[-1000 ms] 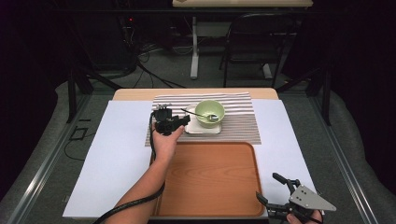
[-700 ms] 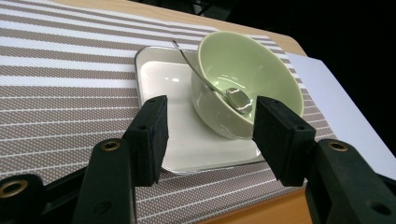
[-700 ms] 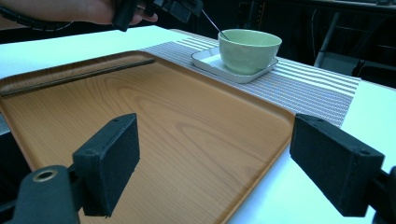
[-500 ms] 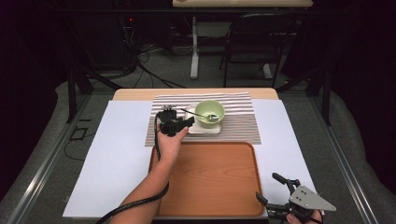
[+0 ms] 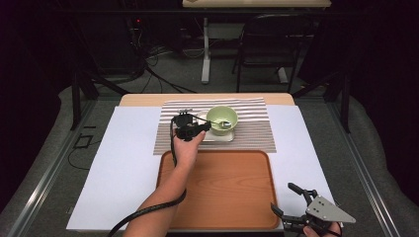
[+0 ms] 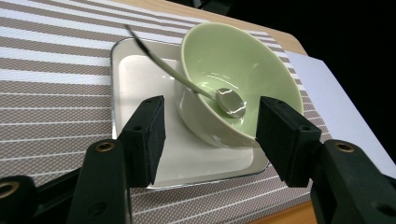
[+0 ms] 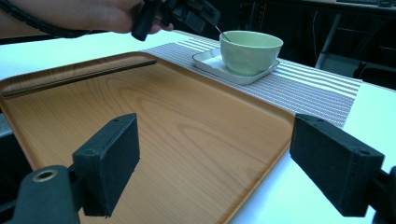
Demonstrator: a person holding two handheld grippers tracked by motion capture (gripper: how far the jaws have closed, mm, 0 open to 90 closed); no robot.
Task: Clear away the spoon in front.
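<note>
A pale green bowl (image 5: 222, 118) (image 6: 261, 70) stands on a white square plate (image 5: 226, 138) (image 6: 140, 74) on a striped placemat (image 5: 252, 133). A metal spoon (image 6: 229, 100) lies in the bowl, its handle leaning over the rim. My left gripper (image 5: 201, 126) (image 6: 212, 116) is open just left of the bowl; its jaws have just been opening. In the left gripper view the bowl's near side shows between the pads (image 6: 147, 133), untouched. At the table's front right corner my right gripper (image 5: 282, 197) (image 7: 219, 140) stands open and empty, facing across the tray toward the bowl (image 7: 251, 50).
A wooden tray (image 5: 222, 197) (image 7: 140, 116) lies in front of the placemat, with nothing on it. A white sheet (image 5: 123, 163) covers the table. Behind the table, a chair (image 5: 267, 44) and cables sit on the floor.
My left gripper has moved right, closer to the bowl, and its jaws stand a little wider. The right gripper has stayed where it was.
</note>
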